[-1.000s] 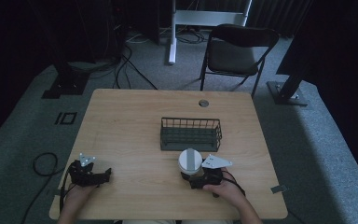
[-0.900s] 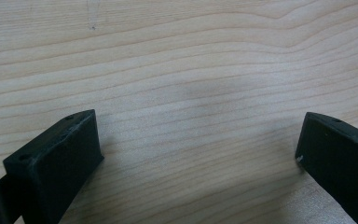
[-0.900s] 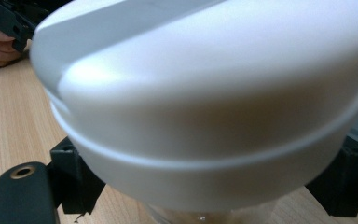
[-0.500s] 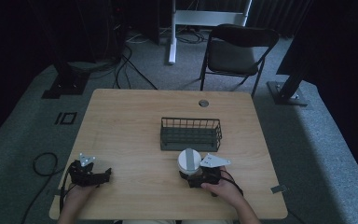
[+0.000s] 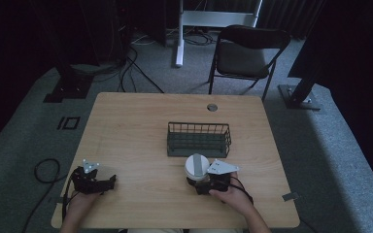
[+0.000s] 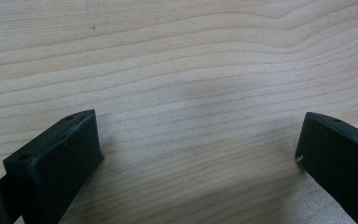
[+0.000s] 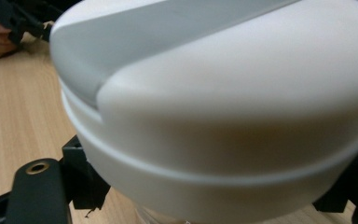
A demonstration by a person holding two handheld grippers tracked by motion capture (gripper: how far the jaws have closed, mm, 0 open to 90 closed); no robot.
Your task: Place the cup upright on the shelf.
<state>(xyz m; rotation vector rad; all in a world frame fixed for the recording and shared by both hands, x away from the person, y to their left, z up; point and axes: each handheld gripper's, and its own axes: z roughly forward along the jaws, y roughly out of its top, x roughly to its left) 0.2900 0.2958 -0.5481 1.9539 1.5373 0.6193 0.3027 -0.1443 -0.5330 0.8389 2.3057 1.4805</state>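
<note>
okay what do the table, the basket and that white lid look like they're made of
Table: pale wood or wood-look laminate, matte, with visible grain lines.
Basket: dark wire, probably coated metal, judging by its thin open bars.
White lid: smooth moulded plastic by its look, with a soft sheen and a raised rim.

The room is dim, the floor and far corners falling off into near black, and only the pale wooden table (image 5: pixel 141 126) catches enough light to read clearly. Up close, the left gripper view is soft but evenly lit, with faint shadows under the black jaws. In the right gripper view the white lid (image 7: pixel 223 107) sits too near the lens and blurs.
</note>
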